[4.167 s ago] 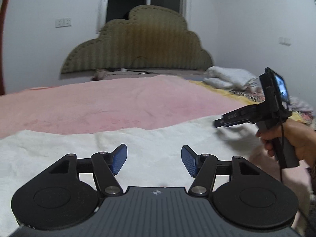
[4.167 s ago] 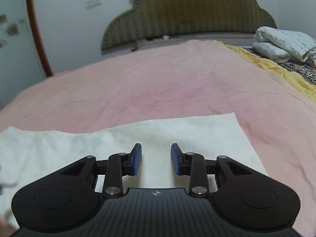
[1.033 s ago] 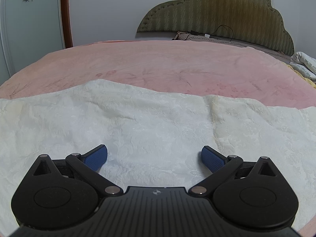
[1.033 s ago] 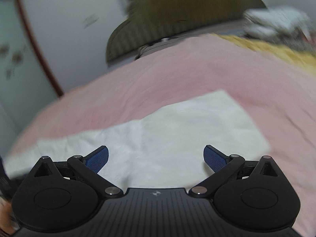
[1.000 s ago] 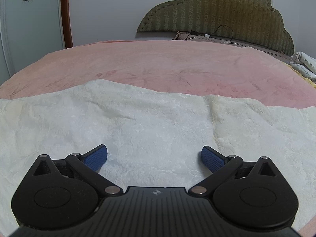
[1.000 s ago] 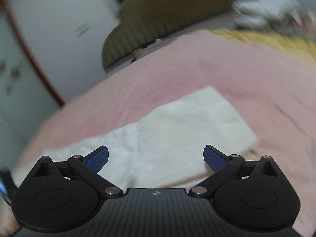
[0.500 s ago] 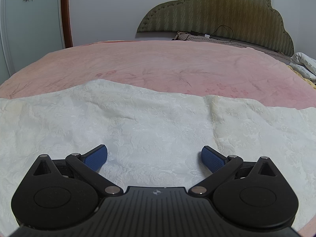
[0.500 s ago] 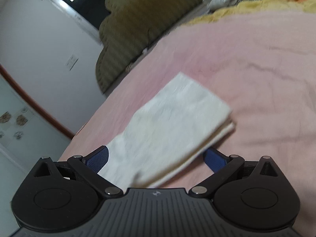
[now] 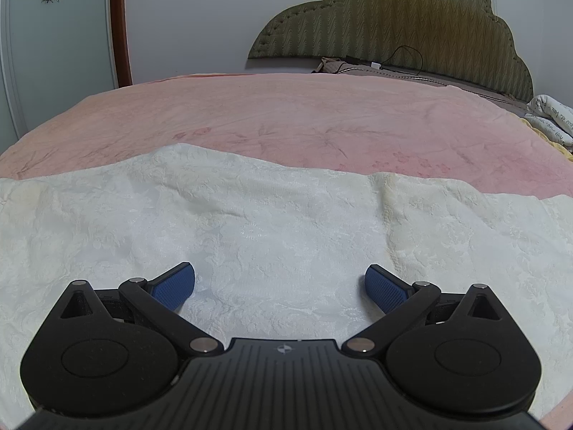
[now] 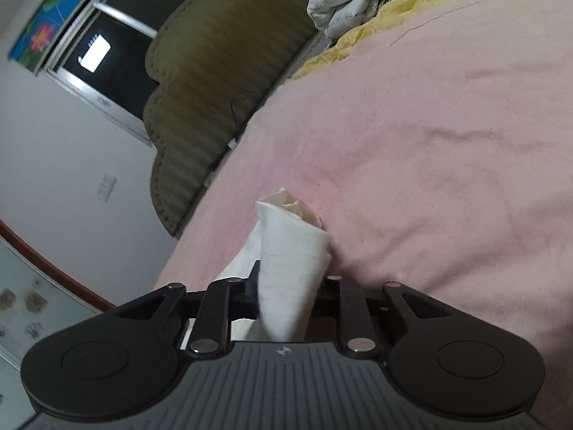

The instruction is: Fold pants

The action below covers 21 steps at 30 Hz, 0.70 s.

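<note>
Right gripper (image 10: pixel 292 292) now closing on bunched pants (image 10: pixel 293 261) end near bed (image 10: pixel 447 179) edge, jaws wide a moment ago; left gripper (image 9: pixel 280 285) spread, unmoved over flat pants; fold can begin

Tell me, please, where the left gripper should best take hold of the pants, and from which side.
Probably the near edge of the pants, just below the open left gripper, coming in low from the near side. The cloth lies flat there, so only an edge offers the jaws something to pinch. The right gripper is closing on a bunched end.
</note>
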Each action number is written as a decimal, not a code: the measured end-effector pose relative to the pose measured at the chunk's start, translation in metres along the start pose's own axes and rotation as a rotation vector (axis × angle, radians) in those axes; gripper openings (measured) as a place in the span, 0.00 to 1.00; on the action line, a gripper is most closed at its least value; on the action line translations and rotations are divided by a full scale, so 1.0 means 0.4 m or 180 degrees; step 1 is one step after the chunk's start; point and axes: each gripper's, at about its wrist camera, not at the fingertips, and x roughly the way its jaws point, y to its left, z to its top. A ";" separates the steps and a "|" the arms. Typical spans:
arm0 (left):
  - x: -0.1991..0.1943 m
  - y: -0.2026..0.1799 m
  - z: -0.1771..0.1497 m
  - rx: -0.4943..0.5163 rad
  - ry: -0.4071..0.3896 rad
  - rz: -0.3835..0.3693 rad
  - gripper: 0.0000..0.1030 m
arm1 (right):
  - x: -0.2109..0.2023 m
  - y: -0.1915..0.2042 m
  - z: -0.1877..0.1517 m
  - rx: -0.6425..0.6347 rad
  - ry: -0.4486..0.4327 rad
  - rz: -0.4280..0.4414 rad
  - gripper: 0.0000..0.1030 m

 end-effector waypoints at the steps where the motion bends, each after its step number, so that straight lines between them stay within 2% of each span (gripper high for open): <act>1: 0.000 0.001 0.000 -0.0005 -0.0003 -0.0006 1.00 | -0.007 0.023 -0.003 -0.0164 -0.0040 -0.0045 0.18; 3: -0.005 0.007 0.001 -0.0036 -0.0021 -0.0070 0.97 | -0.025 0.075 -0.013 -0.0553 -0.0127 -0.0109 0.18; 5: -0.018 0.022 0.006 -0.0156 -0.0025 -0.0285 0.97 | -0.047 0.153 -0.033 -0.1090 -0.0214 -0.0118 0.17; 7: -0.035 0.052 0.017 -0.0538 0.0020 -0.0759 0.97 | -0.063 0.245 -0.073 -0.1739 -0.0284 -0.0119 0.17; 9: -0.041 0.084 0.029 -0.1041 0.0148 -0.1411 0.98 | -0.072 0.340 -0.142 -0.2449 -0.0322 -0.0110 0.17; 11: -0.022 0.109 0.034 -0.1644 0.0432 -0.2127 0.99 | -0.073 0.416 -0.224 -0.3039 -0.0331 -0.0053 0.17; 13: 0.007 0.112 0.030 -0.2057 0.0731 -0.2607 0.99 | -0.068 0.464 -0.301 -0.3441 -0.0292 0.0040 0.17; 14: 0.018 0.107 0.025 -0.2182 0.0836 -0.2760 0.99 | -0.063 0.484 -0.340 -0.3592 -0.0233 0.0100 0.17; 18: 0.046 0.077 -0.003 -0.2416 0.1085 -0.3062 0.99 | -0.044 0.520 -0.455 -0.3864 -0.0004 0.0287 0.17; 21: 0.070 0.067 -0.016 -0.2596 0.1207 -0.3117 0.99 | -0.047 0.537 -0.512 -0.3969 0.0100 0.0434 0.17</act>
